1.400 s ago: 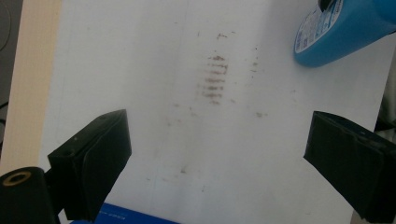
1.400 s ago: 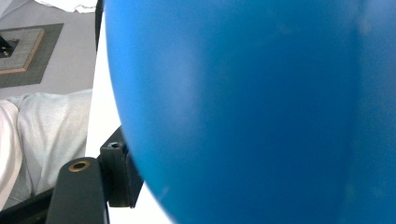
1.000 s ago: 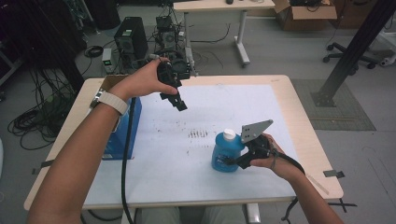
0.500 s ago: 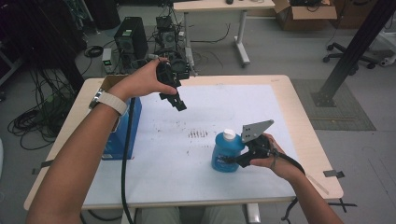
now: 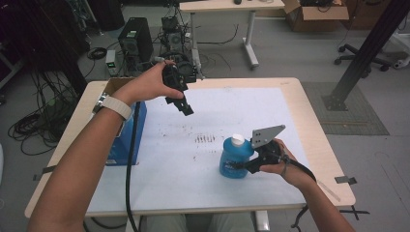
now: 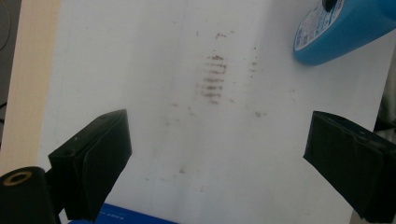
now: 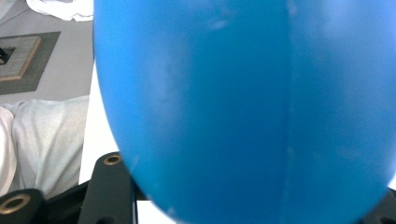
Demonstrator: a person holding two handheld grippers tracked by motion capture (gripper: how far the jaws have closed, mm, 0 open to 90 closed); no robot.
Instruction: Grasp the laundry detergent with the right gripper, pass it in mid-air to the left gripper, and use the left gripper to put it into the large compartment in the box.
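While the blue bottle (image 5: 234, 159) stands upright on the white mat (image 5: 212, 183) toward the desk's near right corner, the right gripper (image 5: 246, 166) meets it from the side, its jaws having just been closing and now pressed on the lower body, with the bottle between them; in the right gripper view the blue wall (image 7: 243, 107) sits hard against the jaw bases; the bottle's base appears to rest on the mat, so the grasp seems made and the lift or carry not yet begun; the white cap (image 5: 237, 140) is on, so any opening or pouring, if intended, is also left to do; what the bottle contains cannot be told through its opaque wall; the left gripper (image 5: 185, 107) hangs above the mat near the desk's far left corner, its jaws wide and holding nothing, as the left gripper view shows over a patch of brown smudges (image 6: 214, 79); a blue box (image 5: 126, 140) lies along the desk's left edge, partly behind the person's left forearm (image 5: 77, 169), and its contents cannot be made out; a brown cardboard corner (image 5: 112, 85) shows behind that arm.
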